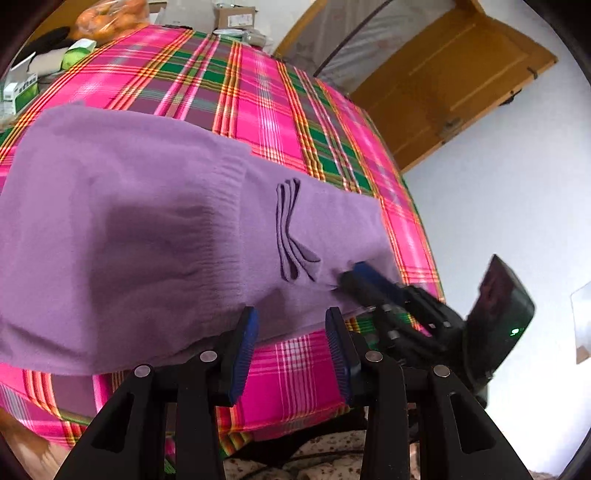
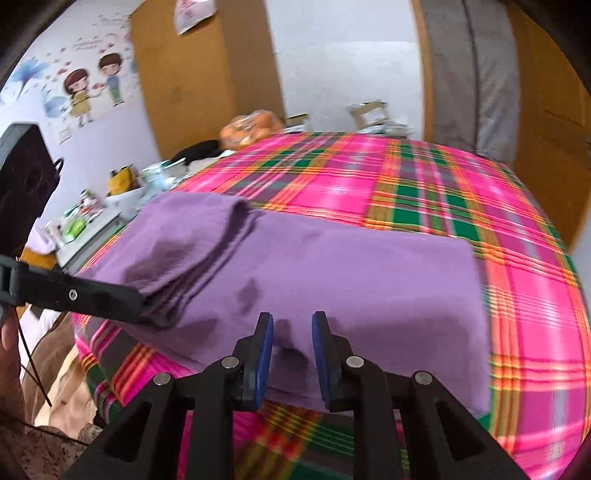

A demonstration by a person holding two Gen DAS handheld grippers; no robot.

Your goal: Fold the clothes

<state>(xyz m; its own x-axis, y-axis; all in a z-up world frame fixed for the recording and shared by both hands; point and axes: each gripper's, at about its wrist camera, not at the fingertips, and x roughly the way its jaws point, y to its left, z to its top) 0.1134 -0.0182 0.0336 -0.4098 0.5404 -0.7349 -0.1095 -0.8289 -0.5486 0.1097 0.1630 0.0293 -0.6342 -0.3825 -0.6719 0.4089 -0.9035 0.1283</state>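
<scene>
A purple knit garment (image 1: 147,221) lies folded on a table covered with a pink plaid cloth (image 1: 266,110); a dark stitched logo (image 1: 291,236) faces up. My left gripper (image 1: 291,317) is open at the garment's near edge, which lies just between its blue pads. My right gripper (image 1: 354,277) reaches in from the right onto the same edge. In the right wrist view the garment (image 2: 351,280) spreads across the plaid cloth (image 2: 424,184). There my right gripper (image 2: 293,321) is open, its fingers straddling a small pucker of the edge. The left gripper (image 2: 142,306) touches the bunched folds at the left.
A bag of oranges (image 1: 110,18) and small boxes (image 1: 22,88) crowd the table's far left; the bag of oranges (image 2: 255,127) and a cluttered side shelf (image 2: 122,184) show in the right wrist view. A wooden door (image 1: 454,70) stands behind. A hand (image 2: 9,350) is at the left edge.
</scene>
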